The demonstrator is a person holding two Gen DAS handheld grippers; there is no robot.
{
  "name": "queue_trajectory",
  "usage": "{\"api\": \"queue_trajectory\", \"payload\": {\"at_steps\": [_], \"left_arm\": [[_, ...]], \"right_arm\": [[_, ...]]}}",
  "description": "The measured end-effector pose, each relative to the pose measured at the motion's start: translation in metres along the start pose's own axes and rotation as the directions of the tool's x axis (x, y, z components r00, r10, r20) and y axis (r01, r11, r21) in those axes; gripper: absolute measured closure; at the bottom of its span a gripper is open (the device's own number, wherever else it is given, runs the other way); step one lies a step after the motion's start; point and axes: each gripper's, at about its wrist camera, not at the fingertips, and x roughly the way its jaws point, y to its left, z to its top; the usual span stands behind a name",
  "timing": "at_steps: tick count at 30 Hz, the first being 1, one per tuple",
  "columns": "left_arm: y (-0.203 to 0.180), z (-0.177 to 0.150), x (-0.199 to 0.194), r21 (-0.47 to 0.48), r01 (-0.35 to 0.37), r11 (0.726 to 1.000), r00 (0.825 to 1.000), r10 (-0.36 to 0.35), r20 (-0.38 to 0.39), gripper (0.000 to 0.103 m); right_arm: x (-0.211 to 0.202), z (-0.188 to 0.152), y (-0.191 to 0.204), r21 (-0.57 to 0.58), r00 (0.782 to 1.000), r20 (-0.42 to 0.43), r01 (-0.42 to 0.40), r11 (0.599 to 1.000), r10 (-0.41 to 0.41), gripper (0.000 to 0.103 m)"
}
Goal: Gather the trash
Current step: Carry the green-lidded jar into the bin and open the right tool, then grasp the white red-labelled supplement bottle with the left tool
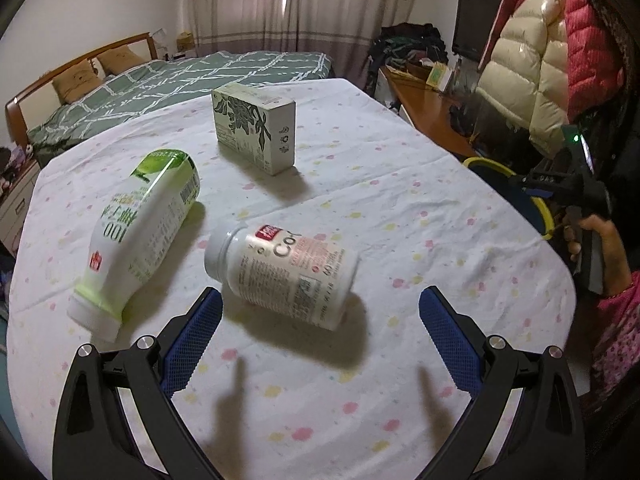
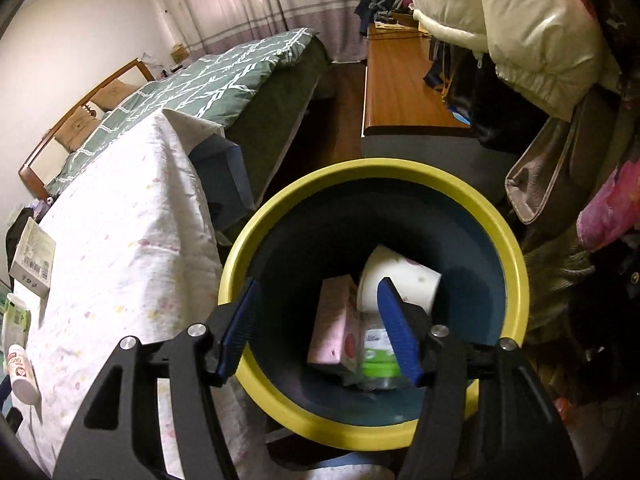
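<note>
Left wrist view shows the wide-open, empty left claw (image 1: 320,312) low in the frame near the white bottle (image 1: 280,272), which I think it must grab next, while the right claw (image 2: 316,320) hangs open over the bin (image 2: 508,248).

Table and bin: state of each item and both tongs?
Pink-label bottle: lying down, capped.
Green-label bottle: lying down, capped.
Printed box: standing on its long edge, closed.
Bin: open, holding trash.
Left tongs: open, empty.
Right tongs: open, empty, over bin.
</note>
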Motion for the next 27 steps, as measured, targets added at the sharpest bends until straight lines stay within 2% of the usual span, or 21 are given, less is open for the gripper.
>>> {"api": "queue_trajectory", "payload": {"at_steps": [6,12,27], "left_arm": [[0.014,0.008,0.013,0.035,-0.021,0.999,0.999,0.022,-0.025,0.006],[0.028,0.014,0.023,0.047,-0.011,0.999,0.999,0.013,-0.05,0.006],[0.017,0.028,0.048,0.133,0.048,0.99,0.995,-0.036,-0.09,0.006]], "right_arm": [[0.002,-0.002,0.001,0.003,1.0,-0.008,-0.015,1.0,0.015,0.045],[0.002,-0.004,0.001,0.006,1.0,-0.011,-0.022,1.0,0.022,0.045],[0.01,-0.007,-0.002,0.018,0.999,-0.032,-0.034,0.999,0.035,0.045]]}}
